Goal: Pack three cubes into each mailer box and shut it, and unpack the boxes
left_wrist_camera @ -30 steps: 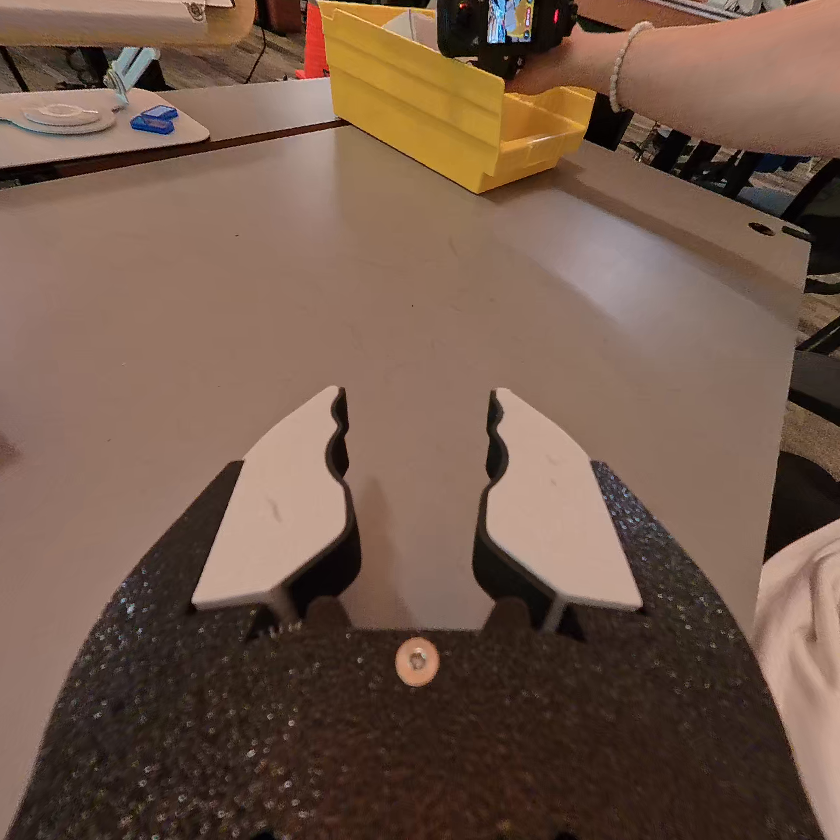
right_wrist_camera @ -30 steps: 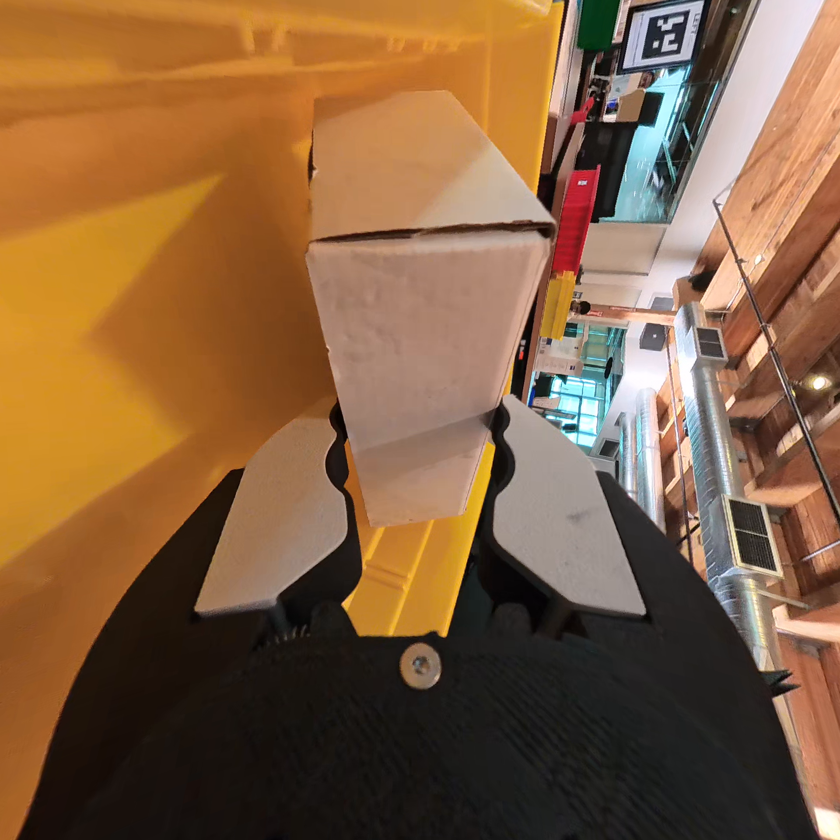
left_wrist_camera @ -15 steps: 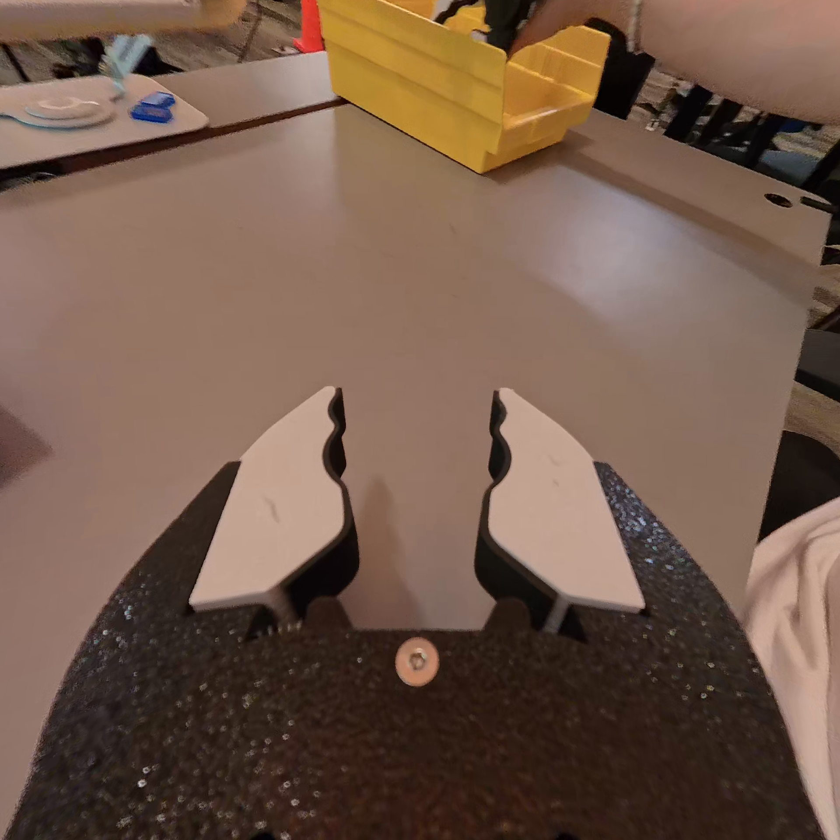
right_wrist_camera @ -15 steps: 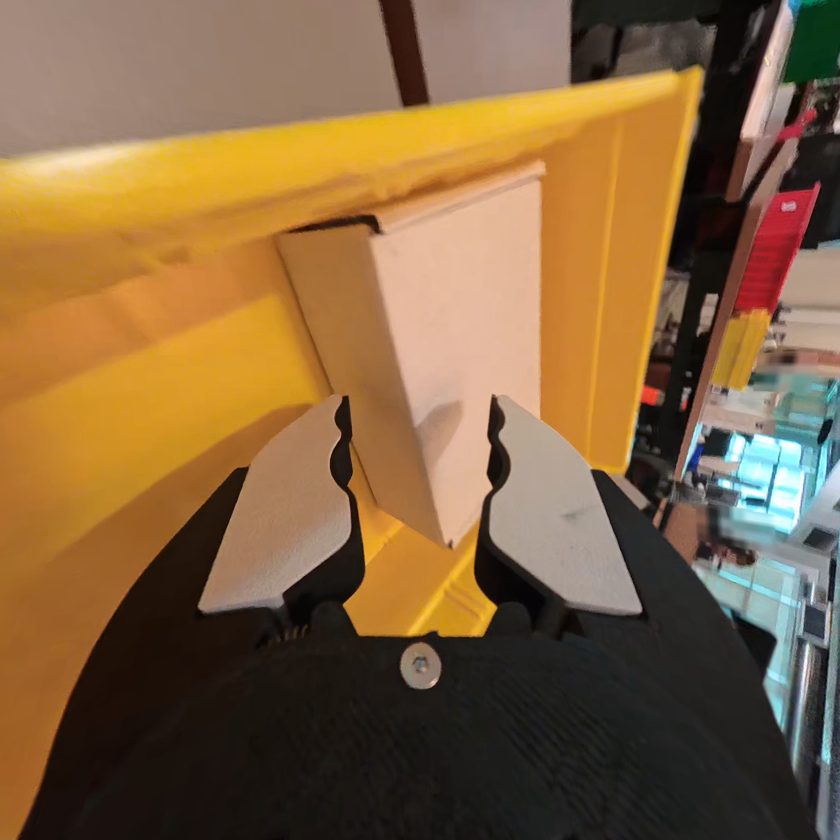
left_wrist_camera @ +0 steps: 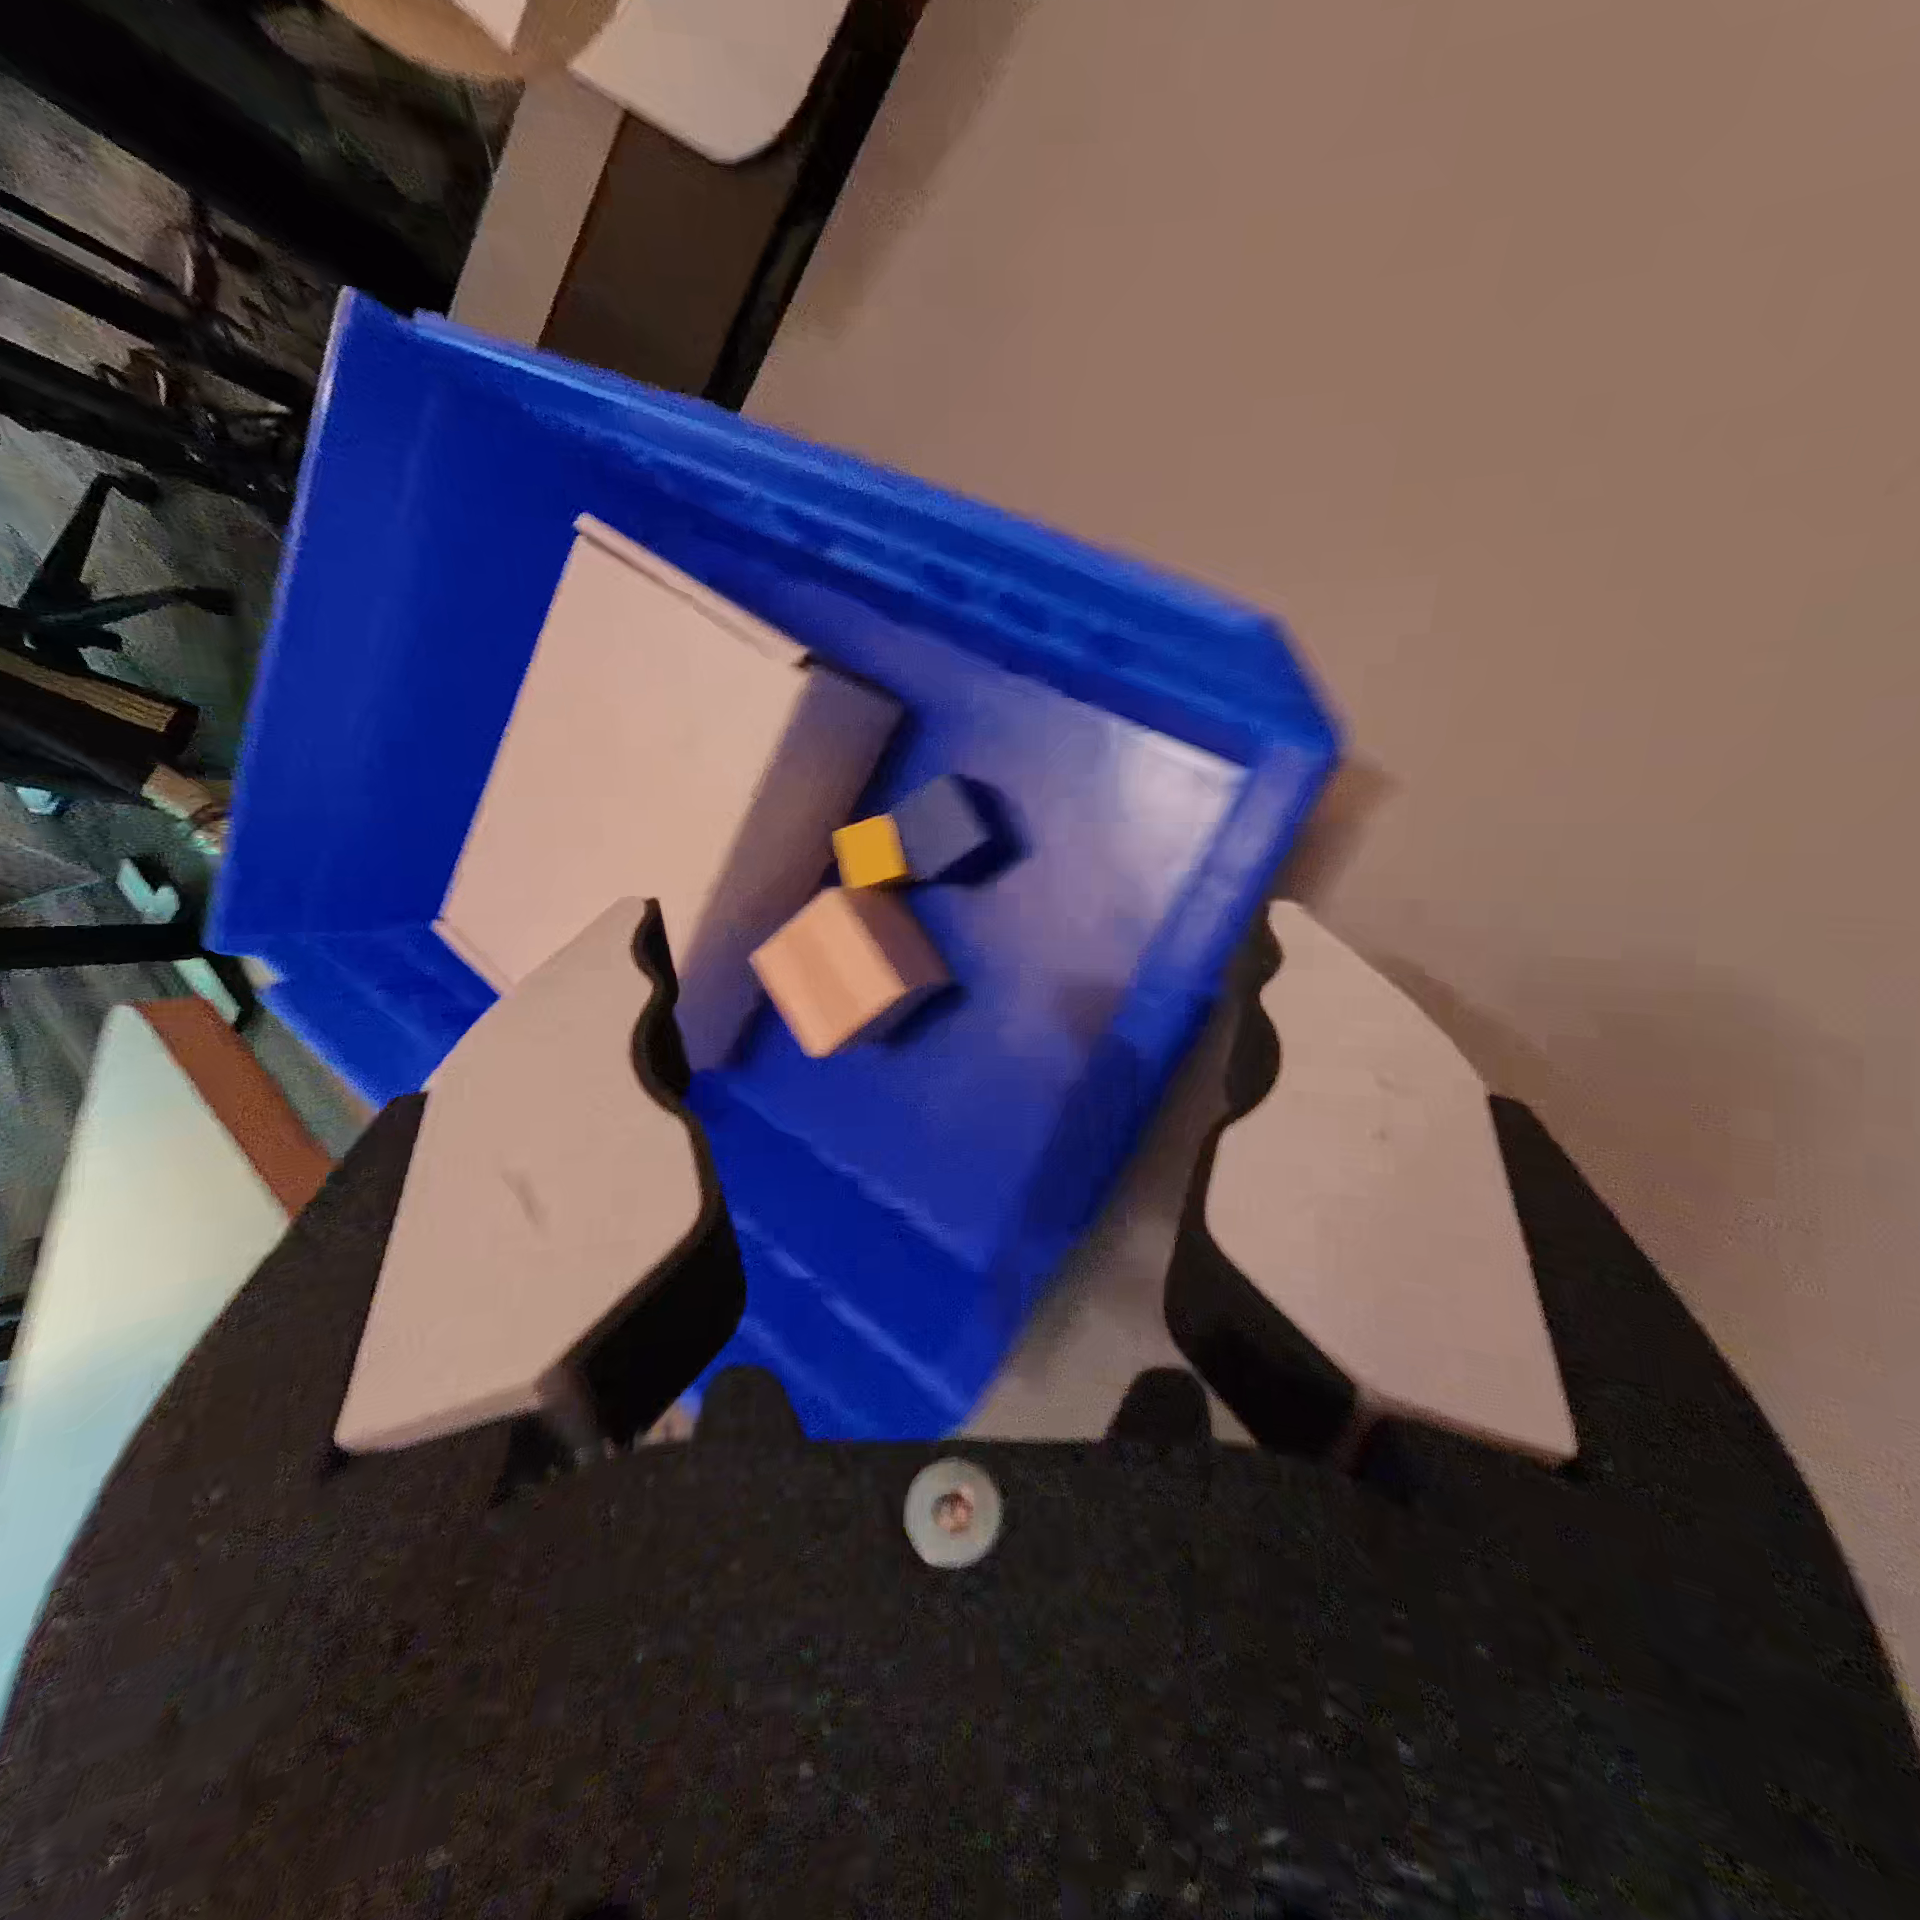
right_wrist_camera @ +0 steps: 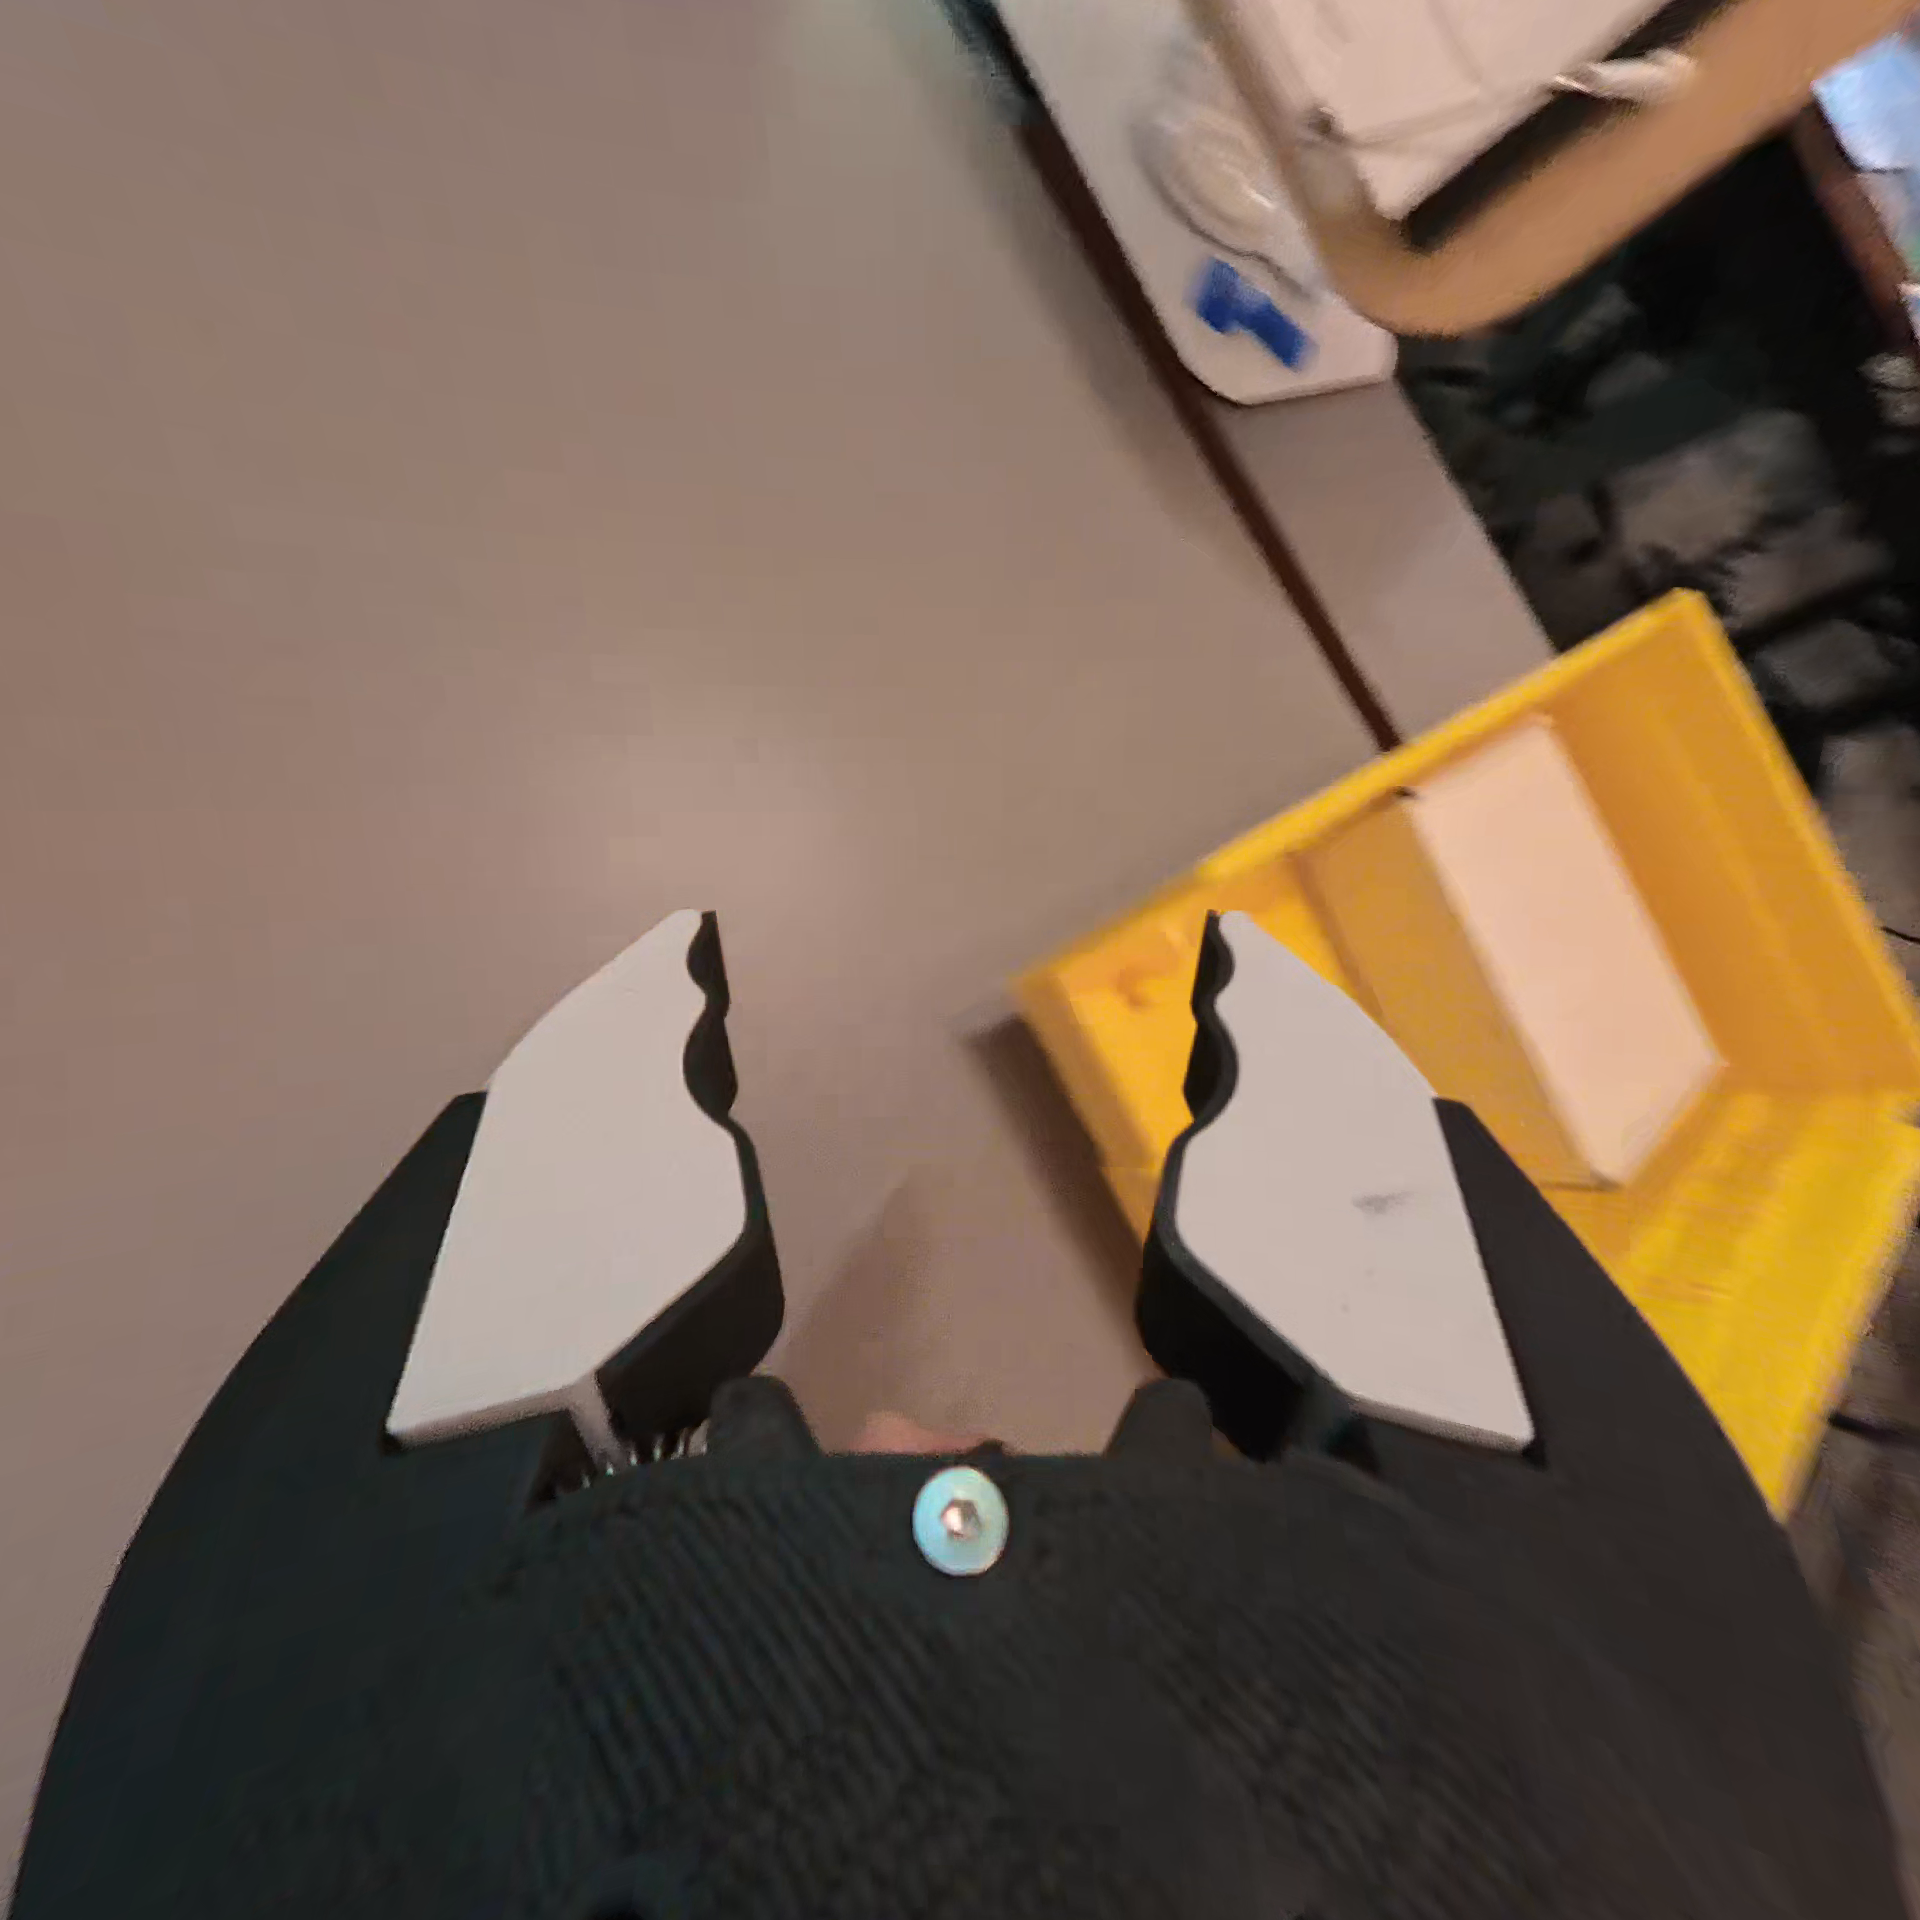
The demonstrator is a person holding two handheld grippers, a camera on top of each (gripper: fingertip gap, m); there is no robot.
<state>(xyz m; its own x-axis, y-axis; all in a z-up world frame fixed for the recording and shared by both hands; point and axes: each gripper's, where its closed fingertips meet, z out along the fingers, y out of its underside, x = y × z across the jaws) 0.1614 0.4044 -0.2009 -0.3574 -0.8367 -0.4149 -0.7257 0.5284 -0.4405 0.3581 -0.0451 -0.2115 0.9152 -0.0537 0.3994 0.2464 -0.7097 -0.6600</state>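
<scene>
In the left wrist view a blue bin lies on the grey table. It holds a closed cardboard mailer box and three cubes: yellow, blue and tan. My left gripper is open wide and empty, above the bin's near side. In the right wrist view a yellow bin holds another mailer box. My right gripper is open and empty, over the table just left of that bin.
A second table with a white pad and a blue item lies beyond a dark seam. Chair legs and floor show left of the blue bin. Both views are motion-blurred. The dark seam is closer to my right gripper, around 30 centimetres from its tips; the left tips are 45 centimetres off.
My right gripper let go of the mailer box in the yellow bin, opened and pulled back over the table. My left gripper swung from bare table to the blue bin and opened wider.
</scene>
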